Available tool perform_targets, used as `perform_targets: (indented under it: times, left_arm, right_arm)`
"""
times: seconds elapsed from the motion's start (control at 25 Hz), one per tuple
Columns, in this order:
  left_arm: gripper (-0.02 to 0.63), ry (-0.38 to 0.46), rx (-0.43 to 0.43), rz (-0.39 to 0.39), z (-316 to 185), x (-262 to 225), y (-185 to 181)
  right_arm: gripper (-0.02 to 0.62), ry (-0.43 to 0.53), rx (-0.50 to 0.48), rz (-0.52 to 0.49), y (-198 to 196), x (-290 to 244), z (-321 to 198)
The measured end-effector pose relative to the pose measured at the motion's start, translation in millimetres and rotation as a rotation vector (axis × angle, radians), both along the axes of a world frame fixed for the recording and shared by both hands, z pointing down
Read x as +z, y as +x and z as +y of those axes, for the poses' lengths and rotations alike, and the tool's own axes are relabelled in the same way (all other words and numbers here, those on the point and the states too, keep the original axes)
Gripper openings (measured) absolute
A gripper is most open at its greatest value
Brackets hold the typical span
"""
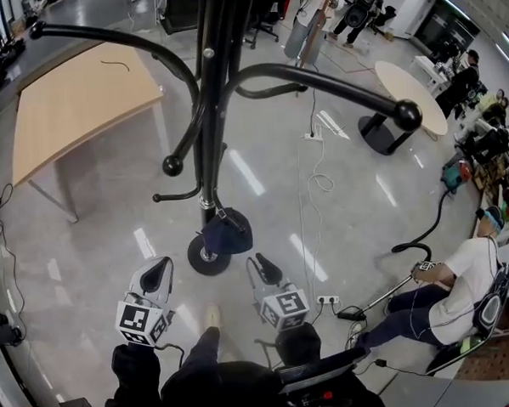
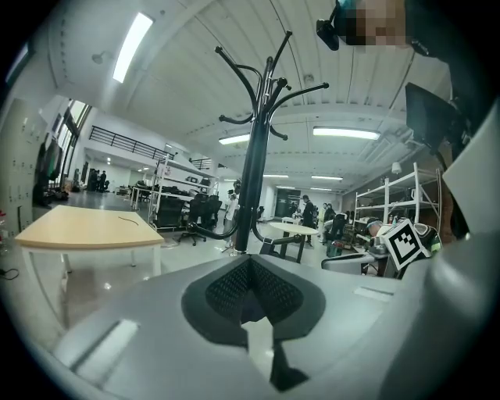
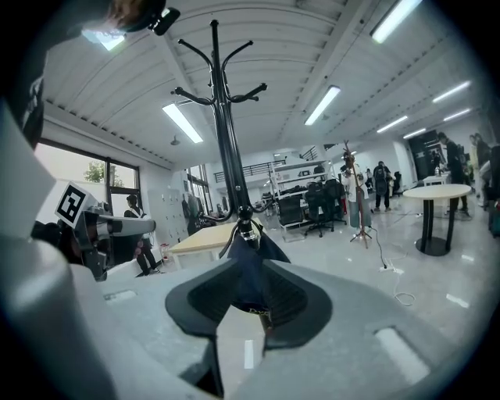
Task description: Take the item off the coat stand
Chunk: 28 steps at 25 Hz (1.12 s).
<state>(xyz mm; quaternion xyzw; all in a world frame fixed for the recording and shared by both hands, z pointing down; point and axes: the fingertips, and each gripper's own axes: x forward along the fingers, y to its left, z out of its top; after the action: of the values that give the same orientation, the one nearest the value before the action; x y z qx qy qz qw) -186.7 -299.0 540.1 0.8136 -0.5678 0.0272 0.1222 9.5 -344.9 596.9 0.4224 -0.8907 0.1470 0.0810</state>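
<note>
A black coat stand [image 1: 210, 90] rises in front of me, its curved arms bare. Low on its pole, just above the round base [image 1: 208, 259], hangs a dark blue cloth item [image 1: 226, 232]. My right gripper [image 1: 259, 262] sits close below and right of it. In the right gripper view the item [image 3: 248, 258] hangs from a silver collar on the pole and fills the gap between the parted jaws of the gripper [image 3: 248, 301]; I cannot tell whether the pads touch it. My left gripper [image 1: 162, 264] is left of the base, shut and empty, aimed at the stand [image 2: 254, 172].
A wooden table [image 1: 71, 106] stands at the back left, and a round white table [image 1: 410, 88] at the back right. A person [image 1: 450, 290] sits on the floor at the right amid cables and a power strip [image 1: 328, 300]. Other people stand far behind.
</note>
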Motion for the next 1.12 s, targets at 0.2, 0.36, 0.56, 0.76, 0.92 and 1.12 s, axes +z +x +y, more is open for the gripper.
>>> perform_targets:
  times: [0.2, 0.36, 0.56, 0.76, 0.92, 1.12]
  left_arm:
    - [0.003, -0.001, -0.002, 0.001, 0, 1, 0]
    - [0.005, 0.0, -0.005, 0.002, -1, 2, -1]
    - [0.004, -0.005, -0.005, 0.001, -1, 4, -1]
    - [0.003, -0.009, -0.003, 0.002, 2, 3, -1]
    - [0.003, -0.011, -0.009, 0.001, 1, 4, -5]
    - [0.004, -0.015, -0.014, -0.001, 0, 4, -7]
  right_arm:
    - [0.118, -0.043, -0.007, -0.002, -1, 19, -6]
    - [0.149, -0.064, -0.011, 0.021, -2, 34, -12]
    - [0.21, -0.078, -0.014, 0.031, -7, 46, -18]
    - [0.224, -0.078, -0.015, 0.056, -11, 55, -23]
    - [0.224, -0.088, -0.014, 0.061, -13, 60, -28]
    - [0.224, -0.103, -0.023, 0.056, -16, 65, -33]
